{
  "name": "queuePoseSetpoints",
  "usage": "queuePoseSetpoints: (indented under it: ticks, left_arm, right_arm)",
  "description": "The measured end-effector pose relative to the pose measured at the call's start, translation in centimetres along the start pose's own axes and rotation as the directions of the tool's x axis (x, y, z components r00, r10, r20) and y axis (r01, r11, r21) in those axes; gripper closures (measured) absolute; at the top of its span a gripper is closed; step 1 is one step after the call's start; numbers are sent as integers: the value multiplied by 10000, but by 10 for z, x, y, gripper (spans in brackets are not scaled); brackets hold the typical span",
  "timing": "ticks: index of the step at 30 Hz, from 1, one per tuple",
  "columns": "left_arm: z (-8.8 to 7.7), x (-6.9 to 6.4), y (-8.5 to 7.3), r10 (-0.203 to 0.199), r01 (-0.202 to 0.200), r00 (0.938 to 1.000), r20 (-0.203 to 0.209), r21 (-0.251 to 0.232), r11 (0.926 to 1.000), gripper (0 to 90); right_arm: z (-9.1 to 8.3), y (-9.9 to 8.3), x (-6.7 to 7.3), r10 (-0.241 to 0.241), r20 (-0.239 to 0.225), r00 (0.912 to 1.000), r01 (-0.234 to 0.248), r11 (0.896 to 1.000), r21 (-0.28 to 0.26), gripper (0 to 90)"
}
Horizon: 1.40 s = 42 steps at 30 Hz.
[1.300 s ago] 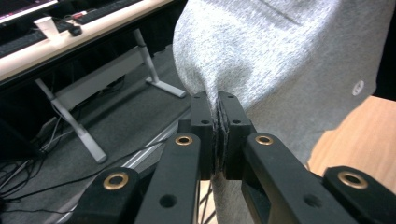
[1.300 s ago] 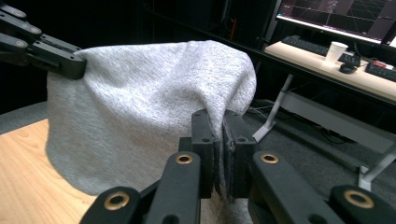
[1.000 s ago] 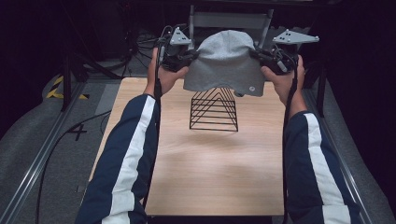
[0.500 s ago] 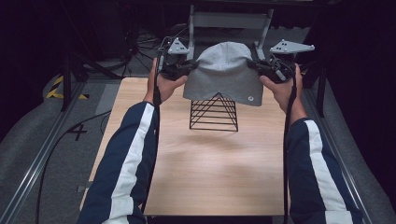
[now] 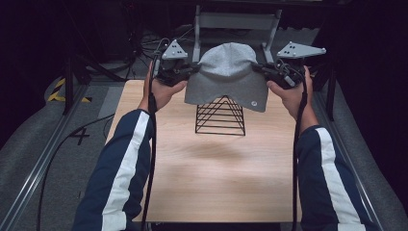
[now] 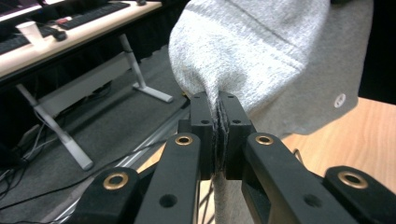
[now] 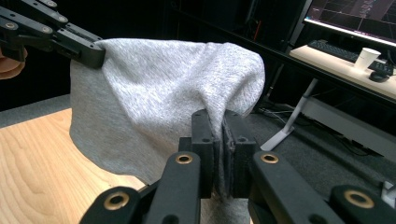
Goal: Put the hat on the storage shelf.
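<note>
Wooden surface (image 5: 202,178): bare apart from a black wire pyramid rack (image 5: 220,116) standing near the far edge, roughly centred between the left and right edges. Grey knit beanie (image 5: 226,77) is held in the air over the far edge, stretched between the 2 hand-held grippers, its lower hem draping across the rack's apex; contact with the apex can't be told. Small round badge sits near the hem's right corner. Left hand-held gripper (image 6: 218,100): jaws pinched tight on a fold of the beanie's left edge. Right hand-held gripper (image 7: 223,116): jaws likewise clamped on the right edge, fabric bunched between the pads.
</note>
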State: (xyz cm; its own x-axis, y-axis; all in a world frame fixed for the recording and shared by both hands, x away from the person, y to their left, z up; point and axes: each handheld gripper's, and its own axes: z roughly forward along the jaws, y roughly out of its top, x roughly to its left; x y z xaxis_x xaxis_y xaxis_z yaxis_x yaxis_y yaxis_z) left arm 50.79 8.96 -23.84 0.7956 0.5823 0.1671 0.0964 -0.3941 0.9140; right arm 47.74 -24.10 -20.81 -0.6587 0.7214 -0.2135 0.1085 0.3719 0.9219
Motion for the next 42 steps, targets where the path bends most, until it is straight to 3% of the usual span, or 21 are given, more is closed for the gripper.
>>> queuePoseSetpoints:
  ticks: [14, 26, 33, 37, 42]
  left_arm:
    - [20, -7, -29, -87, 80, 9999, 120, 569, 9983, 863]
    - [42, -17, -73, -845, 806, 9952, 494, 778, 9937, 863]
    - [47, -24, -94, -1031, 989, 9930, 579, 721, 9925, 864]
    - [53, -30, -103, -880, 811, 9941, 634, 1035, 9913, 864]
    - [59, -32, -115, -1009, 923, 9929, 632, 1269, 9876, 864]
  right_arm:
    - [14, -28, 3, 107, -245, 9996, -94, 9987, 505, 850]
    - [34, -87, 11, 574, -723, 9957, -472, 9896, 1360, 849]
    - [40, -107, 14, 726, -759, 9945, -586, 9832, 1731, 849]
    - [44, -118, 17, 816, -796, 9935, -651, 9792, 1922, 850]
    - [50, -133, 20, 906, -763, 9930, -714, 9716, 2254, 850]
